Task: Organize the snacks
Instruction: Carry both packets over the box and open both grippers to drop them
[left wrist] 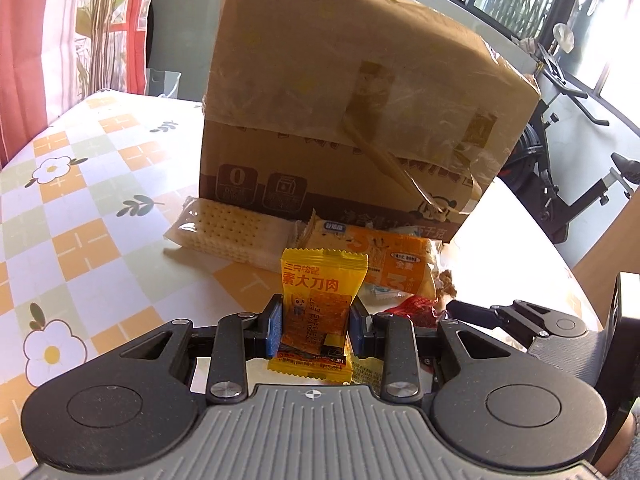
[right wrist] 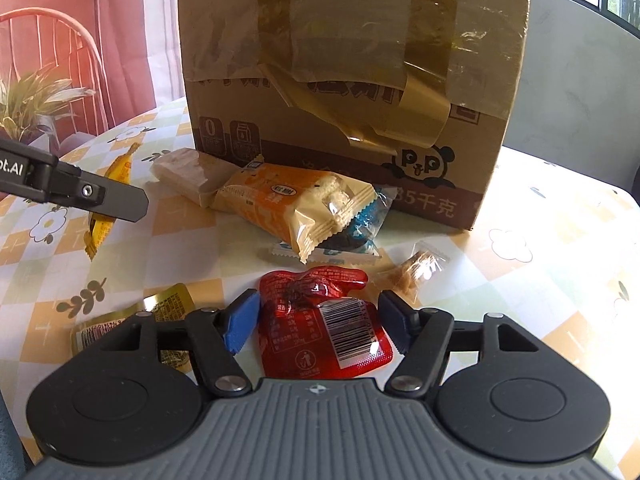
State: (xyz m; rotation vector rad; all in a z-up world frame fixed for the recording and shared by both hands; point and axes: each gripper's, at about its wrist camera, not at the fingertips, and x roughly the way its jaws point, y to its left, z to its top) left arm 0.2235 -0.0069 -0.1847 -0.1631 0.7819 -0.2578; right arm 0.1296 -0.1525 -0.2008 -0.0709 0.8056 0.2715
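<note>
Left gripper (left wrist: 316, 330) is clamping a small yellow snack packet (left wrist: 318, 312), jaws nearly shut, blue pads (left wrist: 275, 330) pressing both side edges; the packet is standing upright in the jaws, lifted off the table, in front of the cardboard box (left wrist: 360, 112). Judgement: the grip is sitting on thin crinkly film, so it is likely worth keeping it firm and carrying slowly, since a foil pouch can slip or fold.

Right gripper (right wrist: 320, 320) is hovering about half open over a red sealed pouch (right wrist: 320, 328) lying flat on the tablecloth (right wrist: 540, 280), barcode side up. The pouch is between the fingers, but whether the pads are touching it I cannot tell. Judgement: the pouch is flat and glossy with a moulded bulge, so closing across the raised middle should hold better than pinching the flat welded rim.

Beyond it, an orange-and-cream wafer pack (right wrist: 296, 208) is leaning over a blue wrapped sweet (right wrist: 362, 236); a clear-wrapped cracker stack (left wrist: 228, 232) is lying at the box's foot. A small clear bag of brown bits (right wrist: 416, 272) is just beside the right finger. A gold foil sachet (right wrist: 160, 312) is lying on the left, partly hidden. The box is taped, with peeling glossy brown tape. The tablecloth is smooth, checked, with a flower print.
</note>
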